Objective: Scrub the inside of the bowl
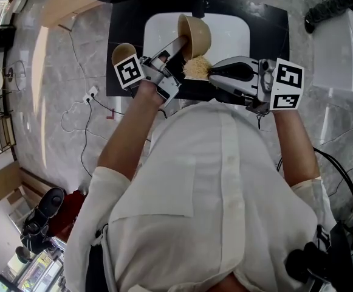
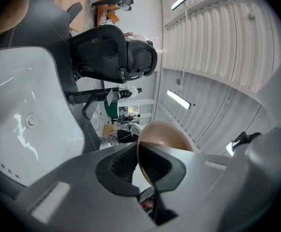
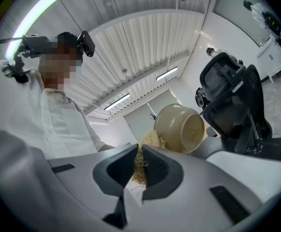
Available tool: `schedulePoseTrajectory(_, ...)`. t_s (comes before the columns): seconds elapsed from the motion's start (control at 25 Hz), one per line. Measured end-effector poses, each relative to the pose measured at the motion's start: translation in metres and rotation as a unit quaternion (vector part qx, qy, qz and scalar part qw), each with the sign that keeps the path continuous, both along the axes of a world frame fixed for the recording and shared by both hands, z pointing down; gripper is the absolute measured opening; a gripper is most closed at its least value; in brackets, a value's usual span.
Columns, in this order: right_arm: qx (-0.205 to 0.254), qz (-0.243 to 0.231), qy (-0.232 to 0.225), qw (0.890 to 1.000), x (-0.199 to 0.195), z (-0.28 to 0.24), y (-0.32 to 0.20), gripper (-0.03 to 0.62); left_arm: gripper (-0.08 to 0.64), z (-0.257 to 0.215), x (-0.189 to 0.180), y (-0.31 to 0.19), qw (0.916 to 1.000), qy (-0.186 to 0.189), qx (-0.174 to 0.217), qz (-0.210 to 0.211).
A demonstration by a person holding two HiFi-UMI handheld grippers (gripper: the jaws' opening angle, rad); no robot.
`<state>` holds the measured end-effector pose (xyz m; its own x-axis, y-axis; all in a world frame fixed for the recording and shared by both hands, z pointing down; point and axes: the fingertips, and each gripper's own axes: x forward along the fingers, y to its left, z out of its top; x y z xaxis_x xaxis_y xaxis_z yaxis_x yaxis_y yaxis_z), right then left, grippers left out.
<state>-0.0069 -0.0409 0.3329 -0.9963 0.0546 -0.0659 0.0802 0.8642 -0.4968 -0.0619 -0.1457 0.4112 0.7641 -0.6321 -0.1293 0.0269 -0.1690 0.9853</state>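
Observation:
A tan bowl [image 1: 195, 34] hangs tipped on its side over the white sink [image 1: 231, 32]. My left gripper [image 1: 177, 45] is shut on its rim; in the left gripper view the rim sits between the dark pads [image 2: 155, 166] of the left gripper [image 2: 139, 166], with the bowl [image 2: 164, 135] beyond. My right gripper [image 1: 211, 72] is shut on a straw-coloured scrubber [image 1: 195, 67] just below the bowl. In the right gripper view the scrubber [image 3: 141, 161] sticks out of the right gripper [image 3: 140, 170] beside the bowl [image 3: 181, 128]. Whether they touch I cannot tell.
The sink [image 2: 24, 110] is set in a black counter [image 1: 121, 47] on a marble floor. A black office chair [image 2: 113, 57] stands behind the sink and shows again in the right gripper view as the chair [image 3: 232, 98]. Cables lie on the floor [image 1: 85, 111] at left.

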Motion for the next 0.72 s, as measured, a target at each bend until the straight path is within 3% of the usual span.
schedulePoseTrajectory(0.44,-0.005,-0.013,0.027,1.000,-0.016,0.025,0.003,0.023,0.017,-0.024,-0.003,0.015,0.9972,0.047,0.049,0.032)
schedulePoseTrajectory(0.72,-0.012,0.007,0.036,0.999,-0.014,0.034,-0.012,0.023,0.017,-0.030,0.004,0.028,0.9938,0.025,0.076,0.077)
